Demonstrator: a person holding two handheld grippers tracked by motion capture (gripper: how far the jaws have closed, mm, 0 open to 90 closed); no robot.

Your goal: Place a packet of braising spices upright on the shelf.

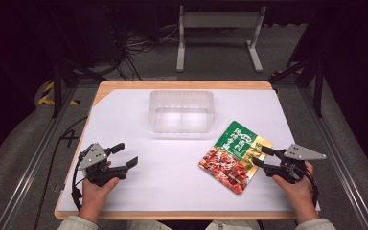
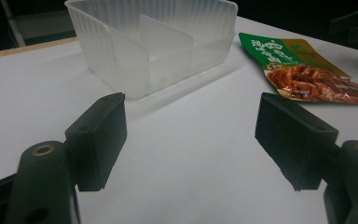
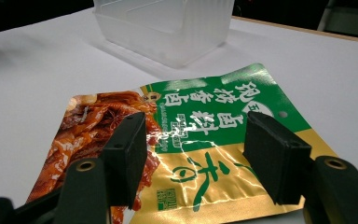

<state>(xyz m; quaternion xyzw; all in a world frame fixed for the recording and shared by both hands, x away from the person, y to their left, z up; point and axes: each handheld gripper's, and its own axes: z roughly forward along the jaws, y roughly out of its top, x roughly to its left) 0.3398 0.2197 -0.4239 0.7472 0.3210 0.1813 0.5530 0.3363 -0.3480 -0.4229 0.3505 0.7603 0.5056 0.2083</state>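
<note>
Nearest the person, two hands come in at the table's near edge, each holding a gripper. The left hand (image 1: 95, 189) holds the left gripper (image 1: 126, 156) over bare white sheet (image 1: 172, 177), and its jaws stand wide apart with nothing between them. In the left gripper view only white sheet lies between the pads (image 2: 100, 140). Beyond the jaws and a little toward the left-hand one stands the bin (image 2: 156, 42), a clear plastic one with a divider across its inside. Beyond the right-hand jaw lies the pouch (image 2: 303, 70), flat on the sheet and well apart from this gripper.

The right hand (image 1: 294, 184) holds the right gripper (image 1: 263, 158) at the pouch's right edge (image 1: 232, 155). Its jaws are also wide apart and grip nothing. In the right gripper view the pouch (image 3: 186, 140) lies flat under and between the two jaws, its gold end nearest the gripper, its green band with white characters just past the jaw tips, and its picture of brown meat off past the left-hand jaw. Whether a jaw touches the foil cannot be told. Farther on, beyond the jaw tips, the bin (image 3: 168, 28) stands apart from the pouch.

Farthest, past the table's (image 1: 182, 85) far edge, a grey stand (image 1: 218, 33) and loose cables (image 1: 139, 45) sit on the floor.
</note>
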